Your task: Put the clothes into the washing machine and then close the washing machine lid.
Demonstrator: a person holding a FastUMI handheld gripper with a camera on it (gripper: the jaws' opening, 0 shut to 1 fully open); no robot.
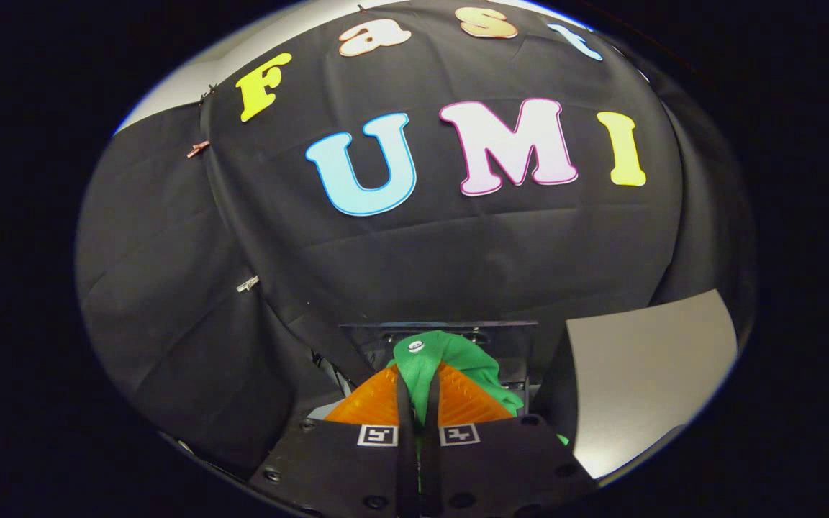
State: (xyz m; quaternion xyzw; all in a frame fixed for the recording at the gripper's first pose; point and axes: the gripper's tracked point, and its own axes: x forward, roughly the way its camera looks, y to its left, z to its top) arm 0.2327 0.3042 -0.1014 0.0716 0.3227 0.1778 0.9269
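A green piece of clothing (450, 363) with a small white button is pinched between my two fingers and bulges out above and to the right of their tips. My gripper (418, 381) is shut on this garment, with only a thin strip of cloth in the gap between the fingers. The gripper is held up in the air, facing the black cloth wall of the booth. A dark plate-like edge (436, 325) shows just beyond the garment; I cannot tell what it belongs to.
A flat grey-white panel (645, 374) stands to the right of the fingers. Black cloth hangs straight ahead and to the left, held by small clips (197, 149).
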